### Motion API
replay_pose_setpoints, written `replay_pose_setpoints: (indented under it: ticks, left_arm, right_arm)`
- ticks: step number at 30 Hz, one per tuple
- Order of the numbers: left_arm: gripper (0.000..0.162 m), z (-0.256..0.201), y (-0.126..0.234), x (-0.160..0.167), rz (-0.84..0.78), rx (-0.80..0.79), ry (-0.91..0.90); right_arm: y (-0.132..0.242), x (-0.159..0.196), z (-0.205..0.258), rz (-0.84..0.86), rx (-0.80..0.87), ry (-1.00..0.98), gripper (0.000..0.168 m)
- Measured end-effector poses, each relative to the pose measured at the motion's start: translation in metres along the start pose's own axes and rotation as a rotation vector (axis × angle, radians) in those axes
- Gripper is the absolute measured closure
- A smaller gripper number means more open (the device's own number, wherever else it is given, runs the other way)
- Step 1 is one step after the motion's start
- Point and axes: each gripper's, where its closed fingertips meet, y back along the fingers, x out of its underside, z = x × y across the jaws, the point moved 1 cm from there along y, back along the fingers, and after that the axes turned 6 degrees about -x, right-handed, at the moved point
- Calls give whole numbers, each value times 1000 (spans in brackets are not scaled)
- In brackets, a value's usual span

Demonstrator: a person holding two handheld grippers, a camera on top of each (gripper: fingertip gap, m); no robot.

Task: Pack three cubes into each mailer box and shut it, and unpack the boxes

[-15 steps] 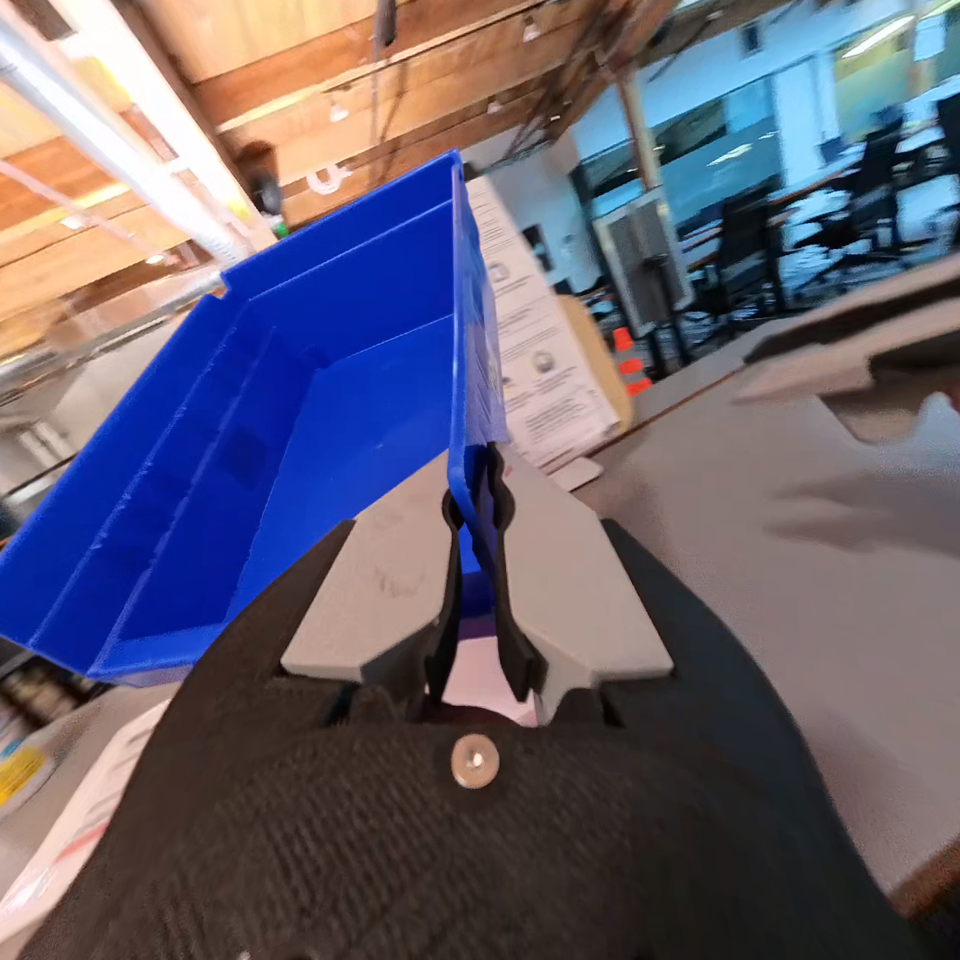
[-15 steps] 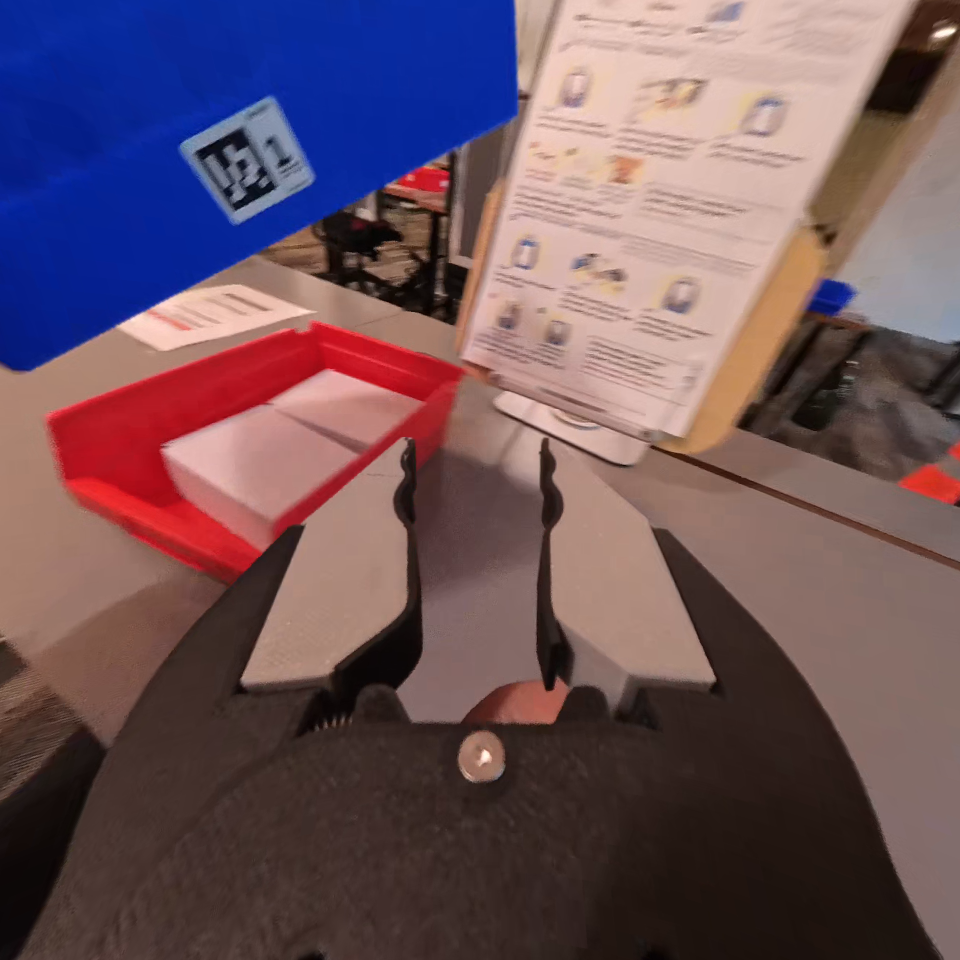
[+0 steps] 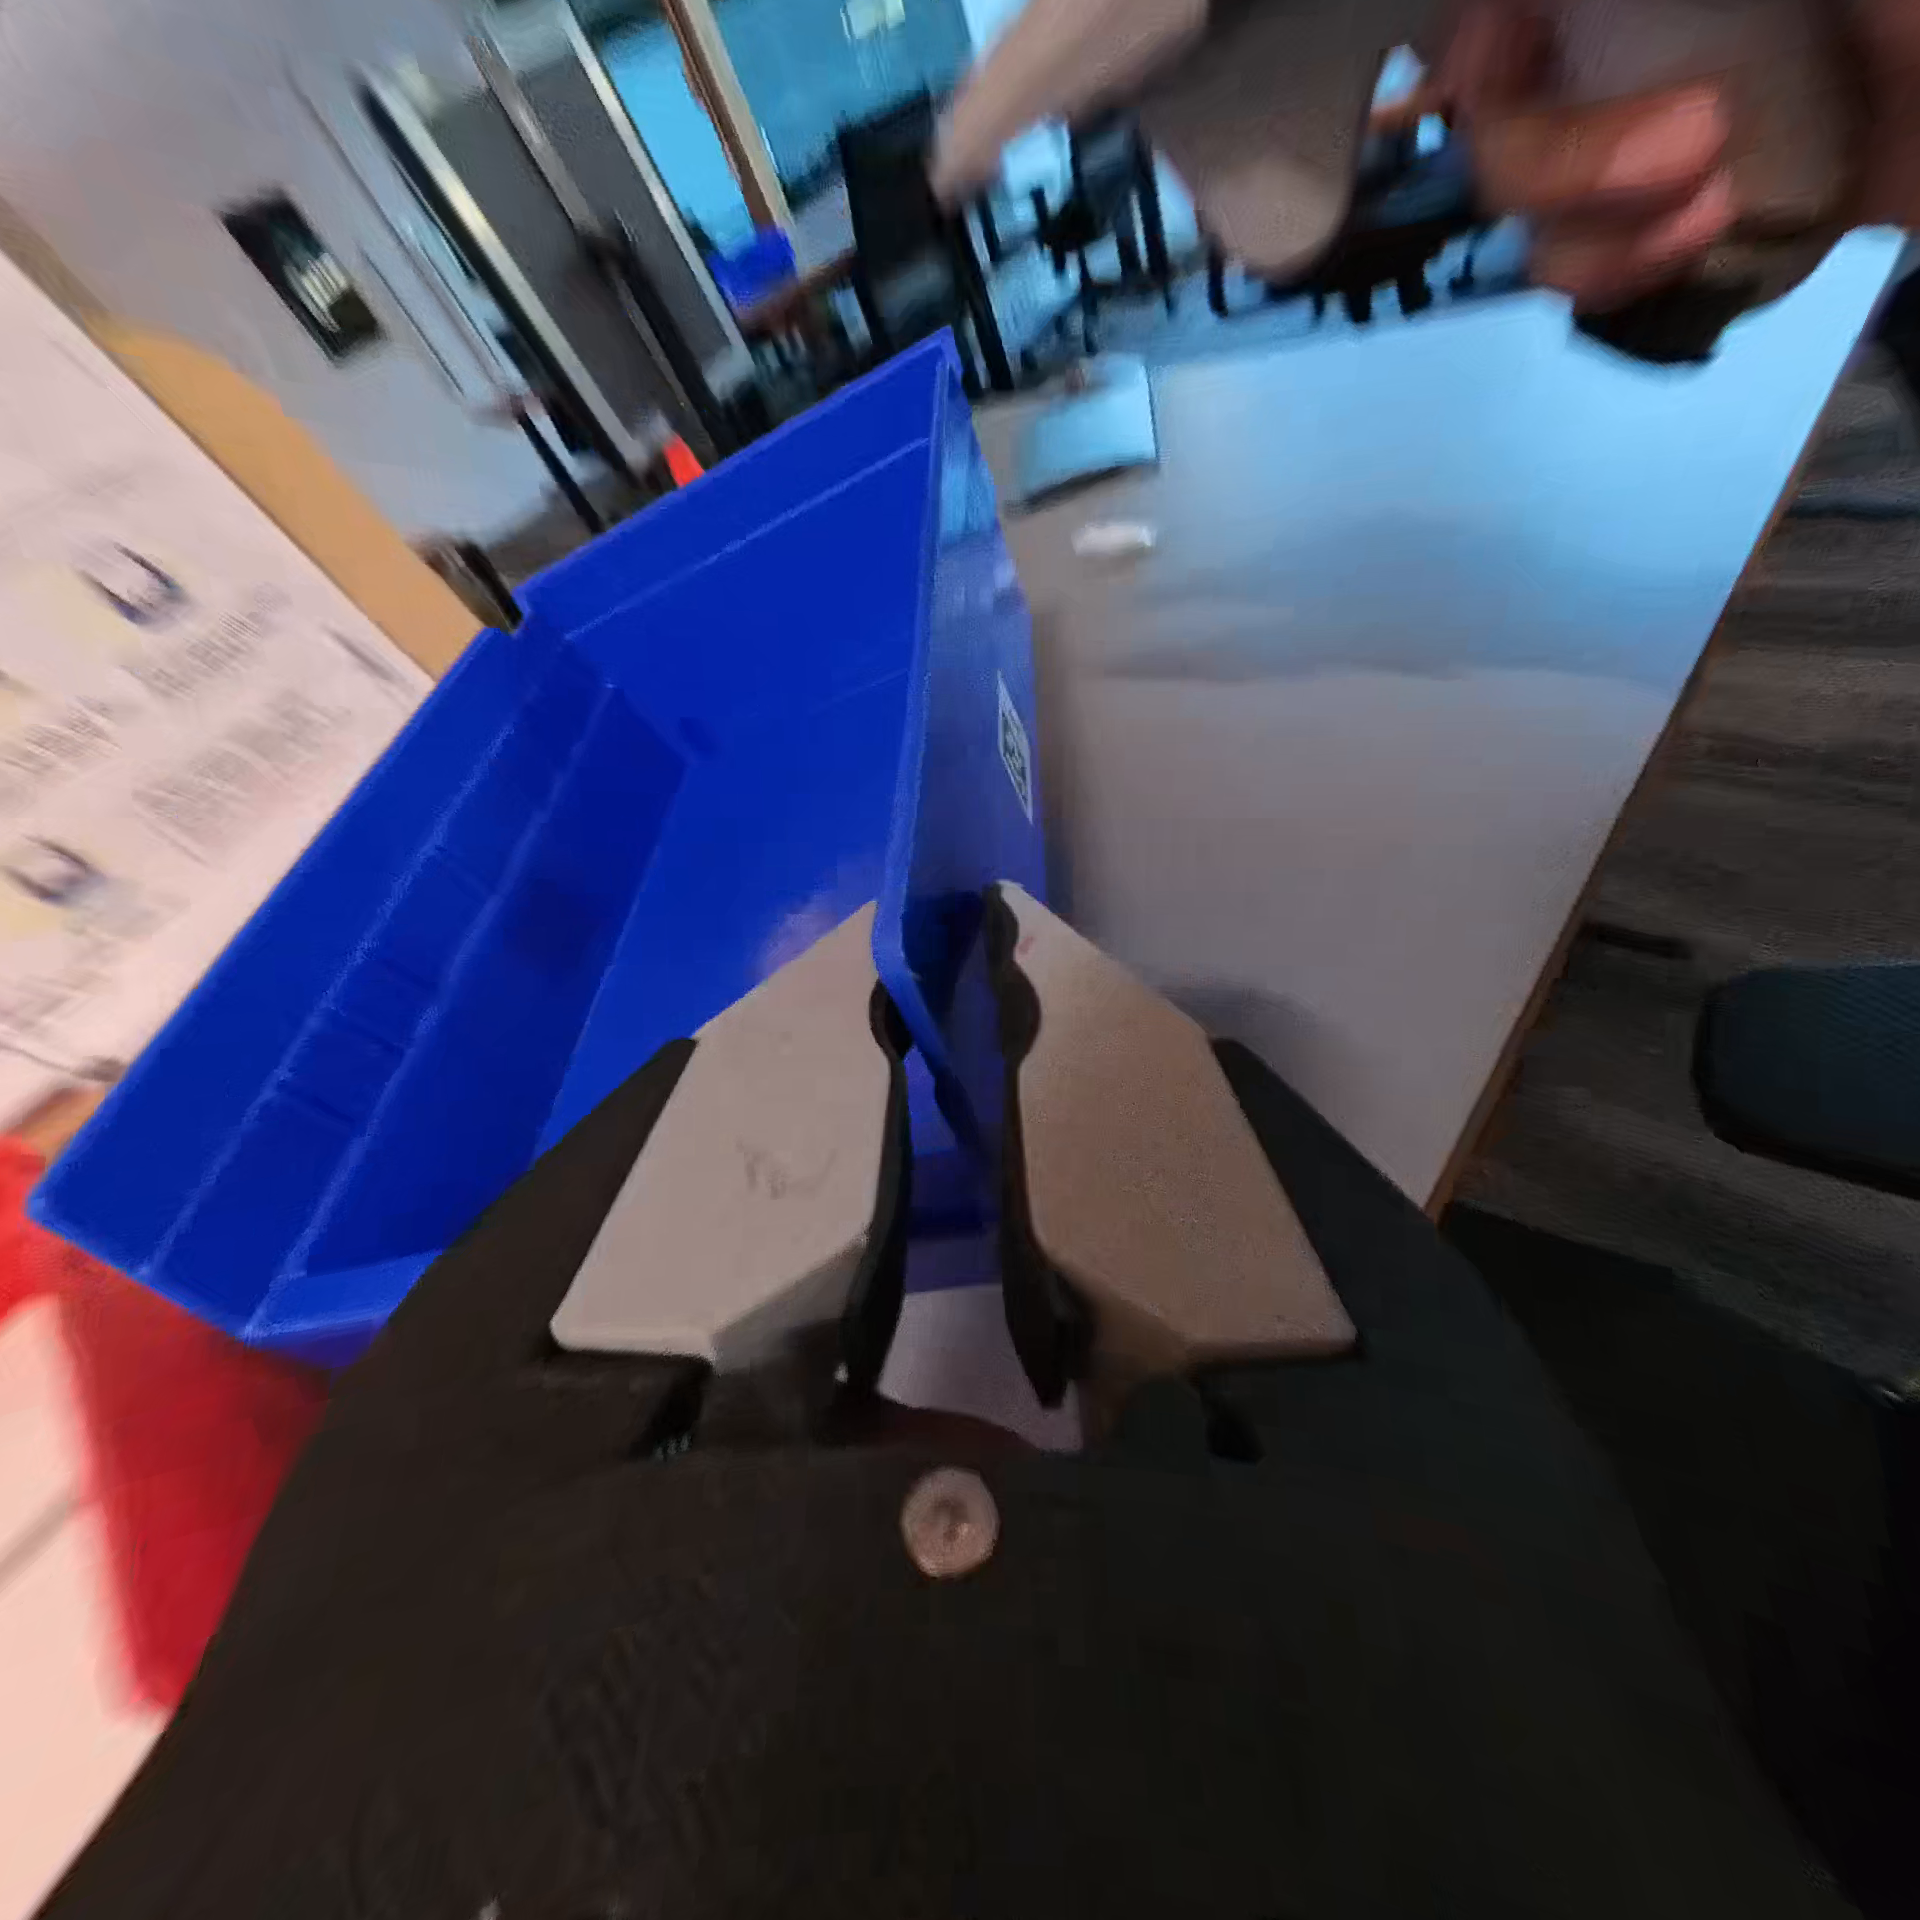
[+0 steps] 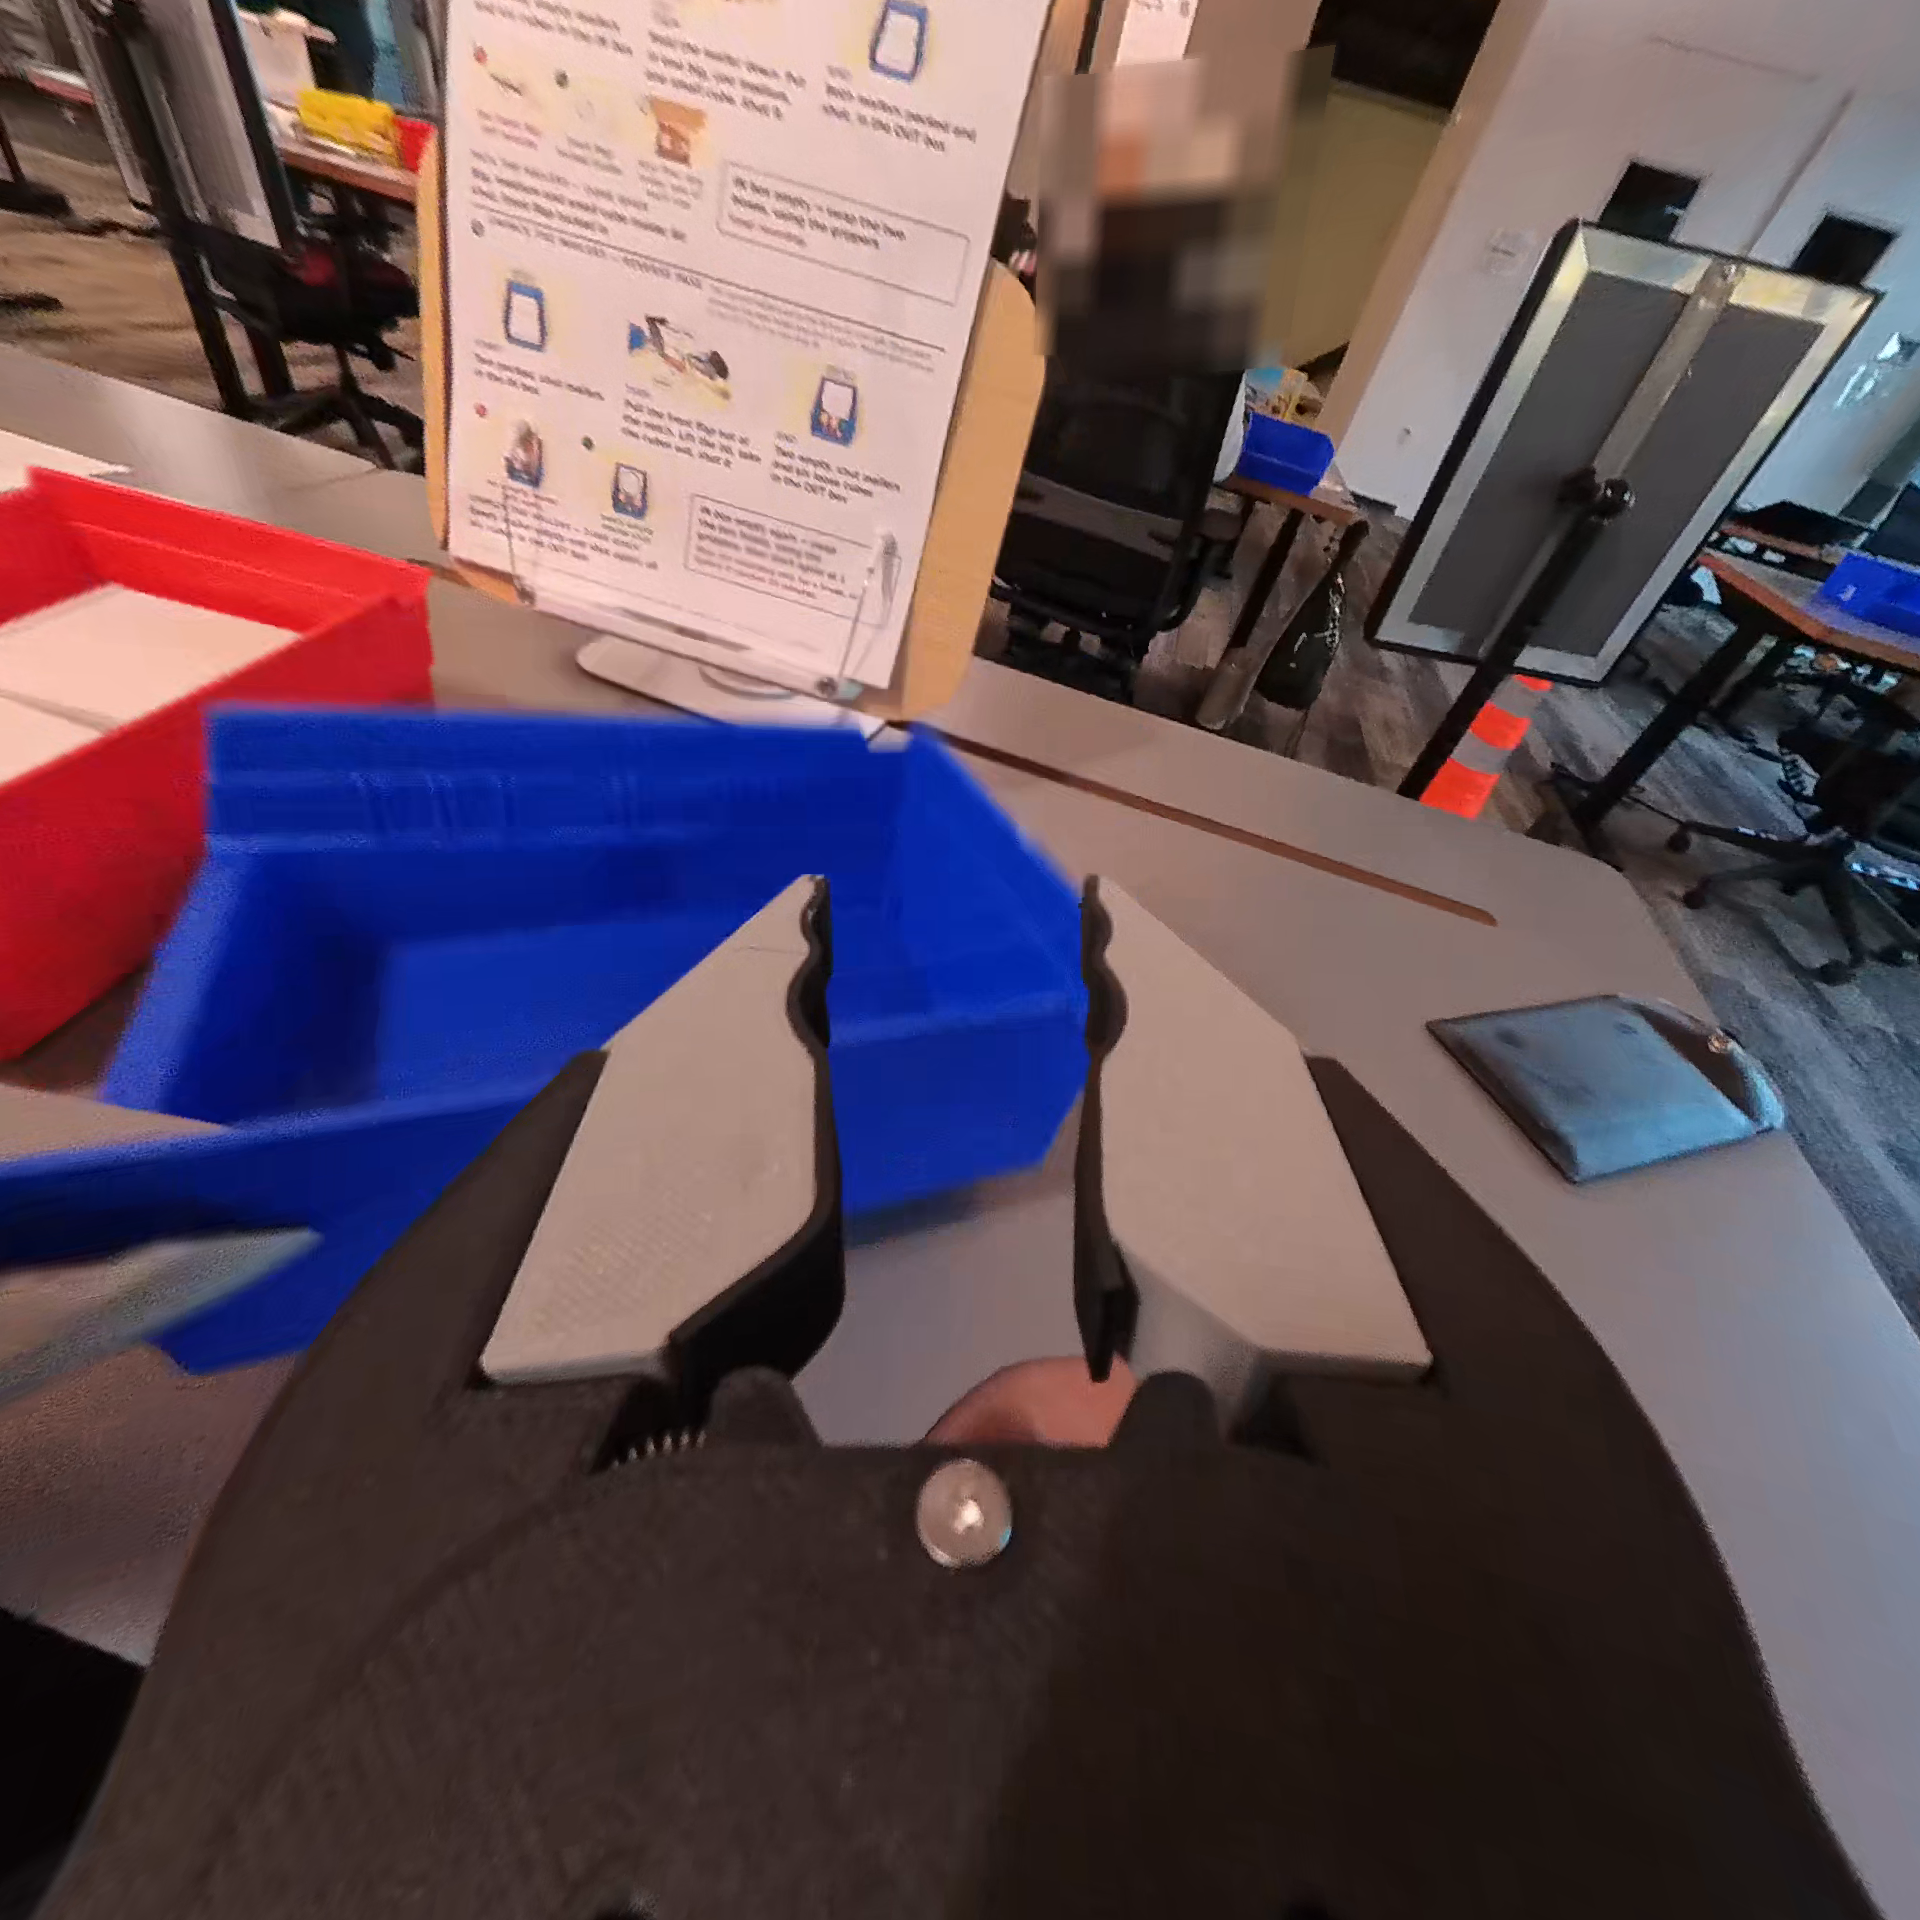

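Left gripper [image 3: 940,940] is clamped on the side wall of the blue bin [image 3: 540,935], which looks empty. Right gripper [image 4: 951,904] has its fingers apart with nothing between them, above the grey bench [image 4: 1351,935]. Beside the blue bin, toward the bench's far left edge, a red bin [image 4: 208,582] holds white mailer boxes [image 4: 135,655]. An instruction sheet [image 4: 717,312] stands behind both bins.
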Motion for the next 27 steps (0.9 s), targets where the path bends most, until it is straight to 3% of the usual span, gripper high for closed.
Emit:
replay_pose_setpoints:
  ticks: [1,2,4,7,8,11,14,17,21,22,27]
  left_arm:
    - [152,-10,-16,14,68,24,3]
    - [133,-21,-27,23,99,62,-1]
    - [126,-27,-31,27,90,59,-7]
    - [114,-5,-10,21,56,-4,-38]
    - [101,2,-1,22,73,3,-42]
    - [84,31,26,23,119,-8,-61]
    - [91,71,55,33,133,-90,-39]
    - [92,99,76,56,189,-91,-6]
    - [97,146,92,86,290,-202,31]
    - [96,146,92,95,321,-180,50]
    - [95,154,76,132,422,-204,50]
  right_arm:
    - [-1,3,-2,14,5,3,122]
    - [-3,7,-3,29,11,12,122]
    - [-5,11,0,56,13,39,121]
    - [-5,15,30,86,-93,101,121]
    - [-5,17,48,97,-168,131,120]
    - [-1,22,115,121,-391,249,119]
    - [-5,31,173,158,-506,337,122]
    - [-20,52,205,227,-500,466,122]
    - [-38,91,187,400,-367,684,125]
    - [-36,96,180,430,-373,683,135]
    - [-24,123,81,656,-169,621,144]
